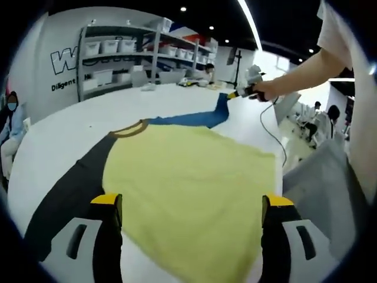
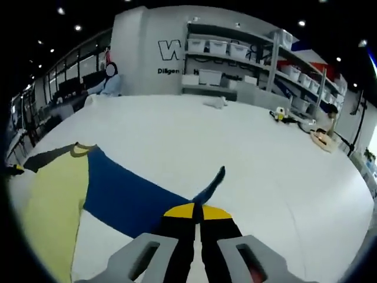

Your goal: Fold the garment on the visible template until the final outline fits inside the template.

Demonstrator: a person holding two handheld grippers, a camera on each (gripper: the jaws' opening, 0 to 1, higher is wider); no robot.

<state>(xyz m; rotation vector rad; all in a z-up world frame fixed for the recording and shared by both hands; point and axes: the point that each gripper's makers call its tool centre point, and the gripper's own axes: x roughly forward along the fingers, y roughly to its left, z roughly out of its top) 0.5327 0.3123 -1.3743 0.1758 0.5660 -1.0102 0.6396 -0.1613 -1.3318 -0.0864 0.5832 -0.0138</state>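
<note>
Garment [image 1: 188, 188] lies flat under spread left tongs [image 1: 191, 206]; right tongs [image 2: 196, 213] apparently pinch its blue sleeve [image 2: 126, 197].

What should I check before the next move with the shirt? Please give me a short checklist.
1. Right claw shut on the blue sleeve: ok, its jaws are closed on the cloth.
2. Left claw free: ok, open above the yellow shirt body, holding nothing.
3. Blue sleeve stretched out: ok, the right claw pulls it straight.
4. Dark sleeve flat on the table: ok.
5. Template outline visible: cannot tell.
6. Shirt inside template: not ok, still unfolded.
</note>
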